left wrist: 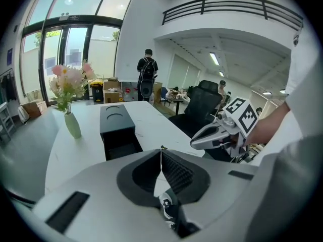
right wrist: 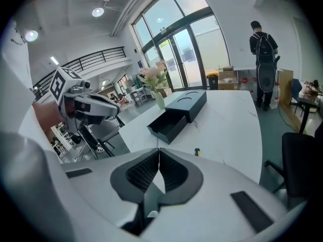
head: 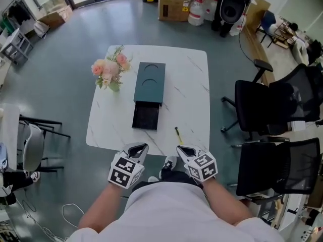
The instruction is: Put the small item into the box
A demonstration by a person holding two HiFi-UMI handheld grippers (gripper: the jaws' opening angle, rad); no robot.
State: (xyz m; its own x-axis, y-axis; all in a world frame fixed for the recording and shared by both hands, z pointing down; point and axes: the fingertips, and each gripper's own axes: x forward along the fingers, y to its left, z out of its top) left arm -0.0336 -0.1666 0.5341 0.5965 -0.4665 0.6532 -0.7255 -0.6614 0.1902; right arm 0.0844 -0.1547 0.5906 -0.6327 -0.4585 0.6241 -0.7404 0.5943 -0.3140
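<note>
Desk: the white, grey-veined marble-look desk (head: 194,79) is finished smooth and faintly glossy.
Box: the dark teal oblong box (head: 150,82) is finished matt.
Left claw: the left claw (left wrist: 161,149) is moulded in matt grey plastic, faced inside with ribbed black.

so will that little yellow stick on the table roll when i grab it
The thin yellow-and-black stick looks slim and perhaps round, so it may well roll if nudged sideways. It lies flat on the smooth white marble-look table, so it could skid and be hard to pinch. Tiny, so probably light.
</note>
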